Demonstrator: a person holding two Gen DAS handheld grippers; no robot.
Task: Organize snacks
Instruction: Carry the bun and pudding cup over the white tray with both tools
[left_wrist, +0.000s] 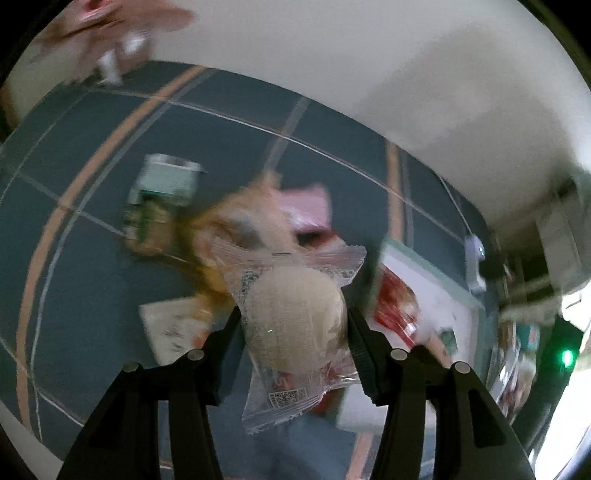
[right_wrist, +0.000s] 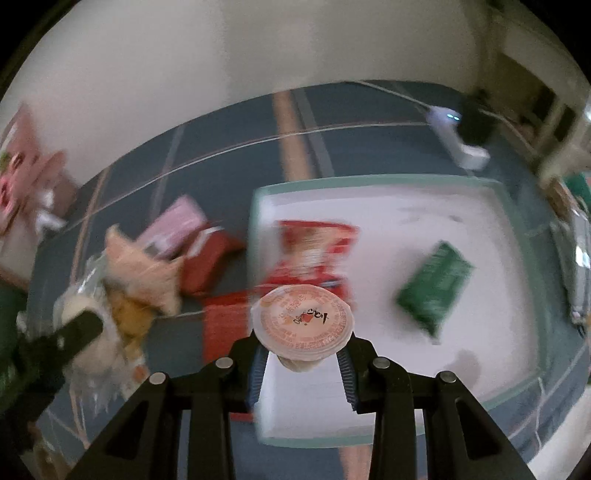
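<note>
My left gripper (left_wrist: 293, 314) is shut on a clear-wrapped round pale pastry (left_wrist: 295, 317), held above a heap of snack packets (left_wrist: 258, 225) on the dark blue checked tablecloth. It also shows at the left of the right wrist view (right_wrist: 79, 326). My right gripper (right_wrist: 301, 338) is shut on a small jelly cup (right_wrist: 301, 321) with an orange-and-white lid, held above the near left part of a white tray (right_wrist: 461, 229) with a teal rim. A red packet (right_wrist: 314, 251) and a green packet (right_wrist: 436, 288) lie in the tray.
Loose snacks lie left of the tray: a pink packet (right_wrist: 173, 229), a dark red packet (right_wrist: 210, 262), a beige packet (right_wrist: 144, 273). A green-and-white packet (left_wrist: 162, 192) lies farther back. A white device (right_wrist: 458, 136) sits beyond the tray. A white wall borders the table.
</note>
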